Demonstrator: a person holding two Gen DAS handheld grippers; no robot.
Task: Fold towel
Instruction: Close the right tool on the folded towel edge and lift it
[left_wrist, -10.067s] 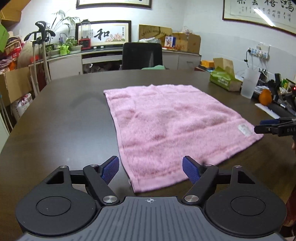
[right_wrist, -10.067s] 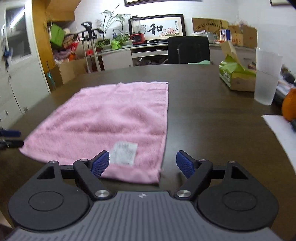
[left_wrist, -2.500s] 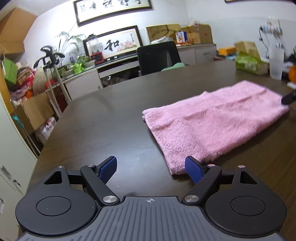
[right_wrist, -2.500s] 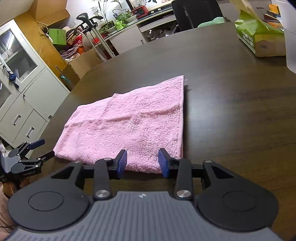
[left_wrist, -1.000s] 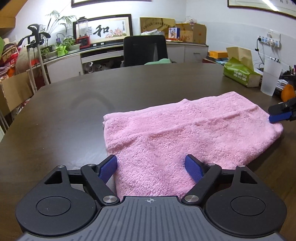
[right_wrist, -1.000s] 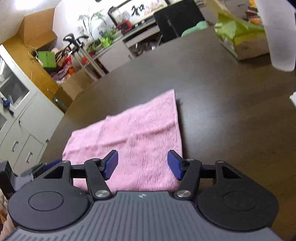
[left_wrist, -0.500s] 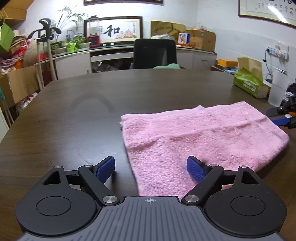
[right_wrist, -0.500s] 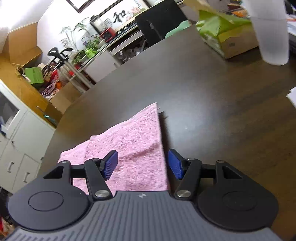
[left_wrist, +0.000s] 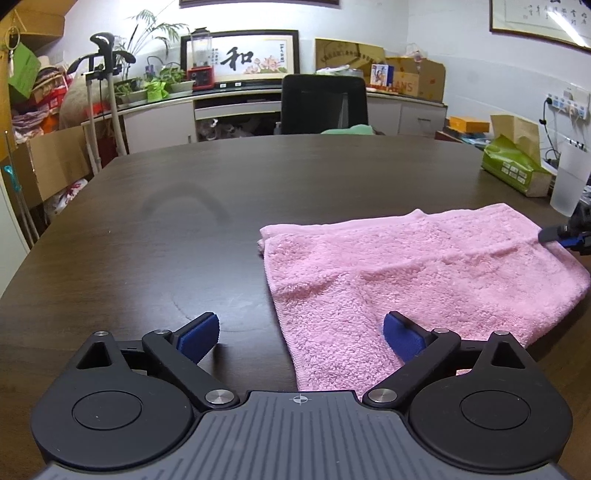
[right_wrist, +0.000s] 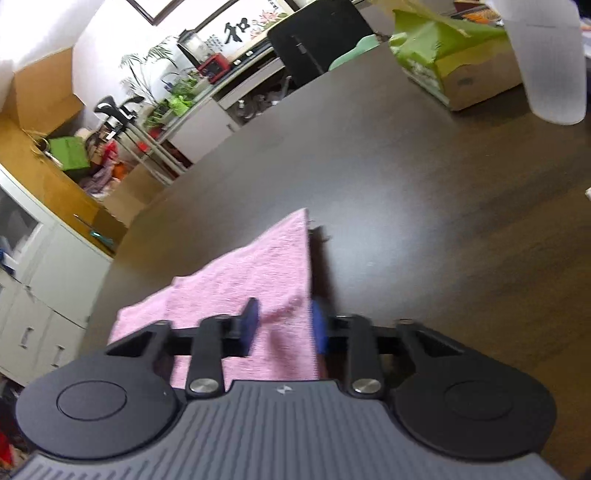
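Note:
A pink towel (left_wrist: 413, 280), folded once, lies on the dark wooden table (left_wrist: 184, 221). My left gripper (left_wrist: 301, 334) is open, low over the towel's near left corner, with its right pad on the cloth and its left pad over bare table. My right gripper (right_wrist: 282, 326) sits over the towel (right_wrist: 266, 273) at its right edge, jaws partly closed around a raised ridge of cloth. The view is blurred, so I cannot tell if the pads pinch it. The right gripper's tips also show in the left wrist view (left_wrist: 565, 236) at the towel's far right corner.
A green tissue box (left_wrist: 515, 171) and a frosted plastic cup (left_wrist: 569, 181) stand near the table's right edge, close to the right gripper. A black office chair (left_wrist: 323, 105) stands behind the far edge. Cabinets and clutter line the room's left side.
The right gripper's jaws have narrowed from wide open onto the towel's right edge, bunching cloth between them. The left gripper has shifted slightly left, staying open.

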